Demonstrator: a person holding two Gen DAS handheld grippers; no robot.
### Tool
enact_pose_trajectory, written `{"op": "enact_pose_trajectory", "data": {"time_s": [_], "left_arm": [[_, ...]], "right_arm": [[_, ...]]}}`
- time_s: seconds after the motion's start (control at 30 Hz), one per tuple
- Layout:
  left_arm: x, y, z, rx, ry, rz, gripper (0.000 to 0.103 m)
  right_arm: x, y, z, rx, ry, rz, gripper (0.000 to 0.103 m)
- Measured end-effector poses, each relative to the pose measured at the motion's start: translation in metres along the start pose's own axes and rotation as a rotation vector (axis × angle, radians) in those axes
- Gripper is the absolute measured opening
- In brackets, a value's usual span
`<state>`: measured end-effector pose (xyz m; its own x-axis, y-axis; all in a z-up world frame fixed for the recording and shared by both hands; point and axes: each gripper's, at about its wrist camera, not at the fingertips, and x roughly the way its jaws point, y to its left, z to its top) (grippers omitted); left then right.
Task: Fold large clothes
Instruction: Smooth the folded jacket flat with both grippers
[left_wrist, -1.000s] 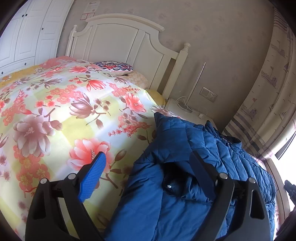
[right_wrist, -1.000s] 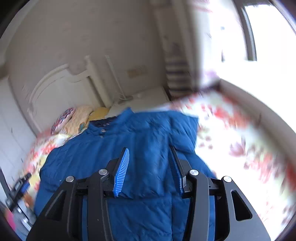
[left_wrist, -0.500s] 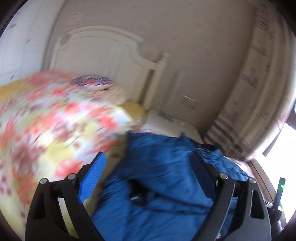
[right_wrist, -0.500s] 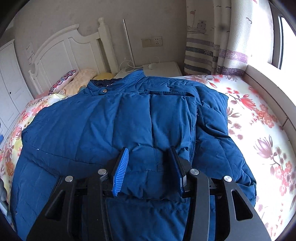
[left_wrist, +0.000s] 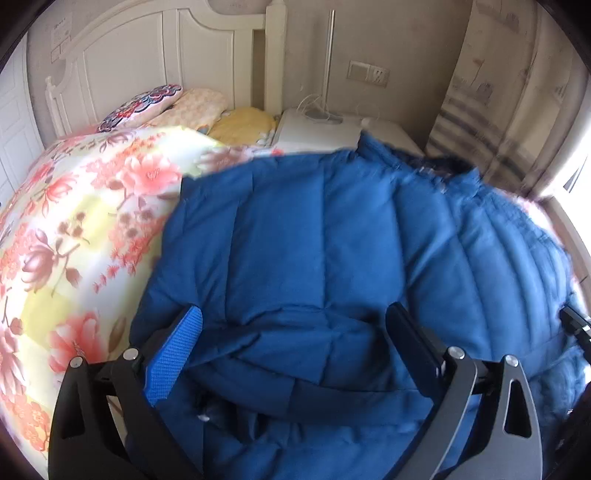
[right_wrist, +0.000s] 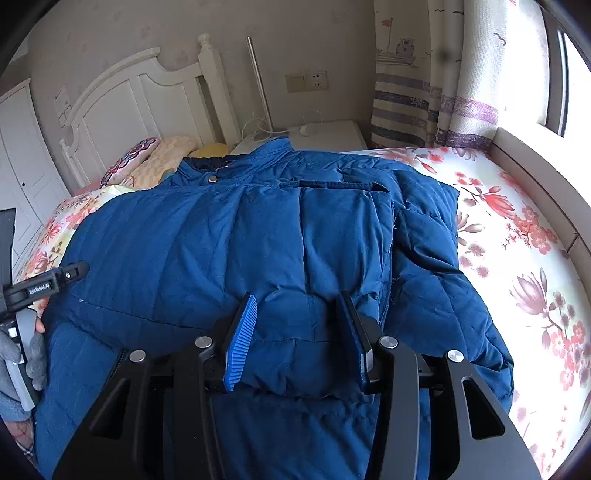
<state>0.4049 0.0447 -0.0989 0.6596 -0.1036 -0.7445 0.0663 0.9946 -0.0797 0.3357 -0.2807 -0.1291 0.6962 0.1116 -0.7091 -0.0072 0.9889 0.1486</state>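
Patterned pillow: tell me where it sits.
In the right wrist view, the patterned pillow lies upper left, against the white headboard, left of the blue puffer jacket collar.

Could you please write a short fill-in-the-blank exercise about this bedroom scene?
1. The padded jacket on the bed is ____ in colour.
2. The bedspread under it has a ____ pattern.
3. The right gripper is closed on a fold of the ____.
4. The headboard is painted ____.

Missing words: blue; floral; jacket; white

A white headboard (right_wrist: 140, 107) stands at the beige wall. Right of it are a small white nightstand (right_wrist: 325, 134), striped curtains (right_wrist: 436, 85), and a bright window (right_wrist: 576, 70).
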Motion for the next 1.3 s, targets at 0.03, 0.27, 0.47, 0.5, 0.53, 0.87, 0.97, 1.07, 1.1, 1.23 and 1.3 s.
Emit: {"op": "enact_pose_trajectory", "data": {"time_s": [0.03,0.27,0.47,0.5,0.53,0.87,0.97,1.07,1.1,1.23,1.3], "left_arm": [[-0.011,-0.002,0.007,0.004,-0.028,-0.034,0.098],[-0.010,-0.030,0.066,0.028,-0.084,-0.037,0.099],[0.067,-0.048,0.044,0.110,0.030,0.041,0.101],[0.066,-0.049,0.043,0.115,0.020,0.046,0.101],[0.065,-0.049,0.043,0.117,0.022,0.047,0.101],[0.048,-0.006,0.082,0.014,-0.017,0.045,0.101],[0.083,0.005,0.069,0.010,0.069,0.060,0.101],[0.081,-0.002,0.067,0.038,0.045,0.093,0.101],[0.082,-0.003,0.066,0.045,0.042,0.102,0.101],[0.080,-0.005,0.065,0.037,0.036,0.096,0.101],[0.079,-0.004,0.064,0.036,0.027,0.095,0.101]], "right_arm": [[-0.004,0.003,0.004,-0.017,-0.007,-0.009,0.043],[0.000,0.038,0.053,-0.125,-0.094,-0.063,0.043],[0.065,0.044,0.040,-0.175,0.030,-0.081,0.045],[0.064,0.044,0.040,-0.179,0.037,-0.080,0.045],[0.063,0.042,0.040,-0.182,0.040,-0.072,0.045],[0.050,-0.035,0.083,0.005,-0.028,-0.112,0.045],[0.085,-0.063,0.069,0.081,0.067,-0.045,0.051],[0.083,-0.063,0.066,0.082,0.060,-0.047,0.051],[0.084,-0.063,0.066,0.081,0.058,-0.049,0.051],[0.085,-0.067,0.066,0.101,0.054,-0.023,0.051],[0.085,-0.068,0.065,0.105,0.051,-0.015,0.052]]}}
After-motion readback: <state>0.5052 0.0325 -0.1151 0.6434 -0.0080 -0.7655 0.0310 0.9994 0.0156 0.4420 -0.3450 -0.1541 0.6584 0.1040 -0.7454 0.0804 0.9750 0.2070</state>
